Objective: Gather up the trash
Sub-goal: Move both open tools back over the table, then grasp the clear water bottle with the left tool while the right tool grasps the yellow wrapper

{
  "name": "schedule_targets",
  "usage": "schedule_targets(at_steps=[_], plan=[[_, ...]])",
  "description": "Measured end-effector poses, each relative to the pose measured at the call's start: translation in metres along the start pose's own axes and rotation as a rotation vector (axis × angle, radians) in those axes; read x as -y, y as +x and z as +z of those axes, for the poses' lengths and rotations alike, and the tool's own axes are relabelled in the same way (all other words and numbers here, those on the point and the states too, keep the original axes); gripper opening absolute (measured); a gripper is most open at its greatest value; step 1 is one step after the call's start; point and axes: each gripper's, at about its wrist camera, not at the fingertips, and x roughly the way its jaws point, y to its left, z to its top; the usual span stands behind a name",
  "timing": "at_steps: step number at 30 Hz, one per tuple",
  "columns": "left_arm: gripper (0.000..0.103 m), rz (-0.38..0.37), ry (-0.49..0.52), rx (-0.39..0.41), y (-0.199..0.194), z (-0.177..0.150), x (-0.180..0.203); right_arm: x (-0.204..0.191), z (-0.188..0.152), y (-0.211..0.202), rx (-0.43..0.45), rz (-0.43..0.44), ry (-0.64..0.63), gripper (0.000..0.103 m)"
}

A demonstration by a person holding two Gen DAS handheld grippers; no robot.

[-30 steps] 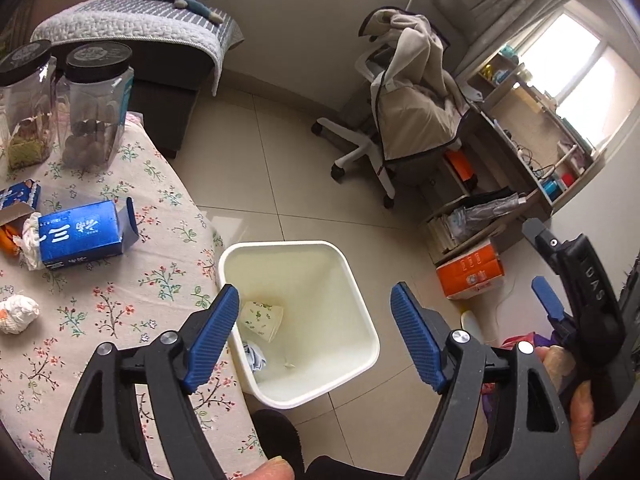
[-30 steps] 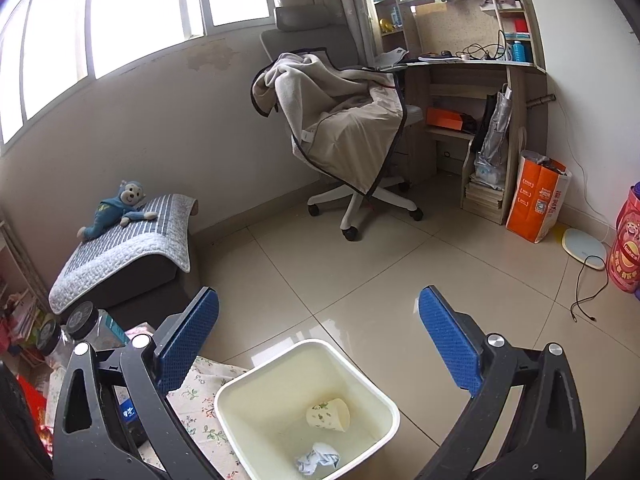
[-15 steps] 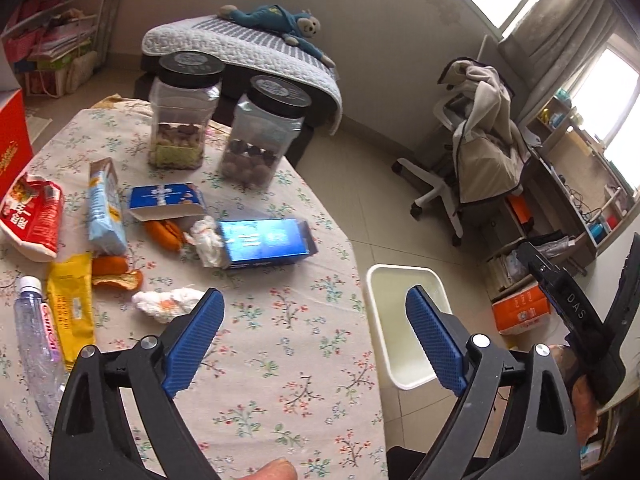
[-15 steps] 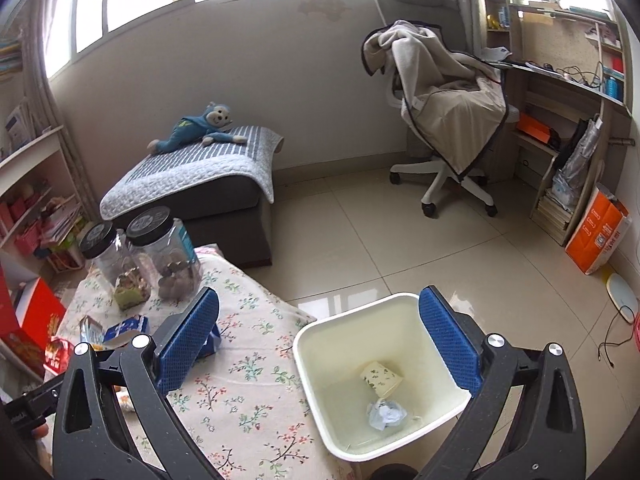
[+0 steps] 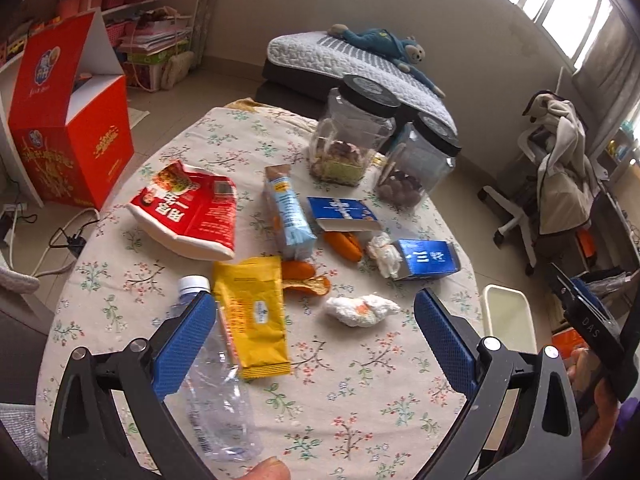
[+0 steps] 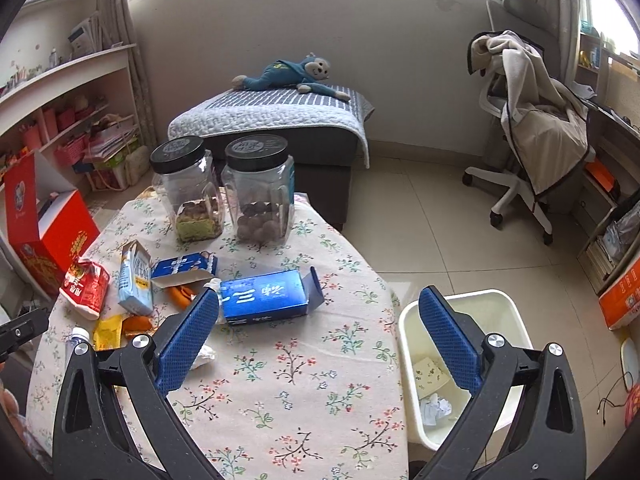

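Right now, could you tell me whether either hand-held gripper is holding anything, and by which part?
Nothing is held: the left hand-held gripper and right hand-held gripper both stand open and empty above the floral-clothed table.

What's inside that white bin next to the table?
In the white bin, a flowery paper cup and crumpled white paper lie at the bottom. The right gripper's finger covers part of the inside, so anything more there stays hidden.
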Motion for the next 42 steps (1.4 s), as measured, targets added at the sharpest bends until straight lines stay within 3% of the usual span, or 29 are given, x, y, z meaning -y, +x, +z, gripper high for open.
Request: schedule_targets(at_steps=[6, 13, 19, 21, 23, 24, 26, 28, 31, 34, 37, 42], plan=[[0.096, 0.213, -0.044, -0.133, 0.022, -0.009, -0.047, -0.040, -0.006, 0.014, -0.026, 0.010, -0.104, 0.096], [0.096, 0.241, -0.144, -0.302, 0.066, -0.023, -0.076, -0.062, -0.017, 0.037, -0.102, 0.021, -0.154, 0.096], [0.095, 0.278, -0.153, -0.343, 0.094, -0.015, -0.080, -0.072, -0.025, 0.062, -0.226, 0.111, -0.122, 0.096], [0.089, 0.275, -0.136, -0.376, 0.101, -0.016, -0.077, -0.077, -0.028, 0.072, -0.267, 0.144, -0.103, 0.096], [0.061, 0.259, -0.117, -0.412, 0.106, -0.019, -0.075, -0.084, -0.032, 0.081, -0.301, 0.167, -0.098, 0.096], [0.061, 0.253, -0.114, -0.418, 0.106, -0.021, -0.075, -0.088, -0.034, 0.085, -0.320, 0.177, -0.095, 0.096], [0.061, 0.249, -0.101, -0.404, 0.100, -0.021, -0.074, -0.094, -0.037, 0.093, -0.365, 0.216, -0.081, 0.096], [0.061, 0.241, -0.089, -0.372, 0.088, -0.019, -0.073, -0.103, -0.040, 0.097, -0.422, 0.309, -0.050, 0.096], [0.061, 0.225, -0.071, -0.282, 0.057, -0.010, -0.071, -0.123, -0.045, 0.101, -0.498, 0.463, -0.008, 0.096], [0.061, 0.270, -0.036, -0.176, 0.025, 0.000, -0.074, -0.152, -0.051, 0.108, -0.561, 0.568, 0.009, 0.089], [0.061, 0.301, -0.031, -0.104, 0.003, 0.008, -0.085, -0.183, -0.060, 0.119, -0.603, 0.625, 0.001, 0.079], [0.061, 0.305, -0.039, -0.082, -0.004, 0.017, -0.094, -0.212, -0.079, 0.138, -0.619, 0.593, -0.065, 0.068]])
